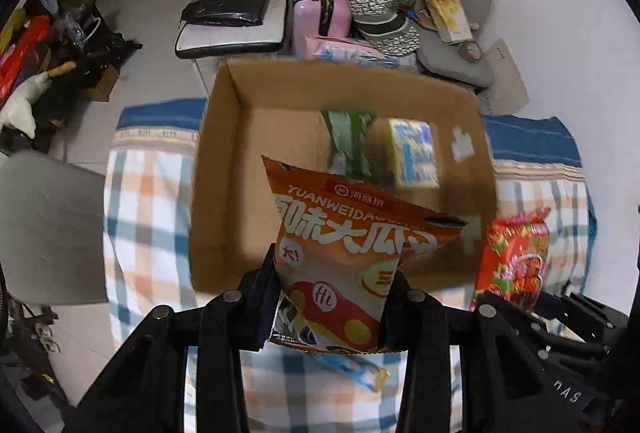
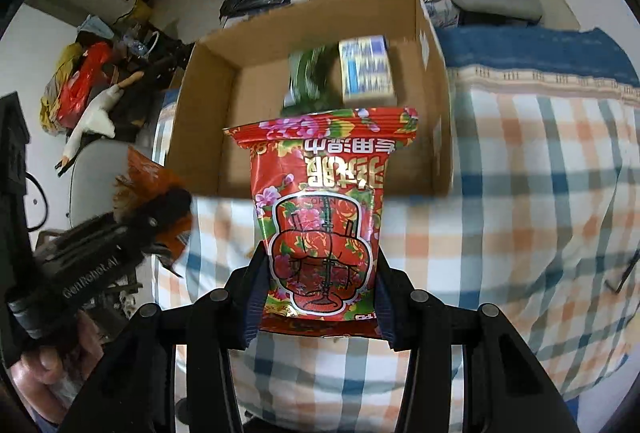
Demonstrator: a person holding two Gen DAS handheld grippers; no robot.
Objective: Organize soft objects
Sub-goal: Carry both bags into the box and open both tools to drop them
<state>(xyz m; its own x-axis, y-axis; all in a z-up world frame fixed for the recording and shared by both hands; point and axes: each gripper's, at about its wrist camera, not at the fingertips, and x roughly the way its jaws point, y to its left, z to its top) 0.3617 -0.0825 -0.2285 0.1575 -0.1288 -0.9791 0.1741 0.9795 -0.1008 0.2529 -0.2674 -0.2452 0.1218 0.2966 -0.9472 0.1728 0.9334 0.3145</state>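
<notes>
The cardboard box (image 1: pixel 224 169) at frame centre already holds a green packet (image 1: pixel 348 141) and a yellow-blue pack (image 1: pixel 414 153); two bags are not yet in. The left gripper (image 1: pixel 332 297) is clamped on an orange snack bag (image 1: pixel 344 245), tipped up over the box's near edge. The right gripper (image 2: pixel 320 297) pinches a red floral bag (image 2: pixel 320 201), lower centre, above the plaid bedsheet (image 2: pixel 520 193), just short of the box
</notes>
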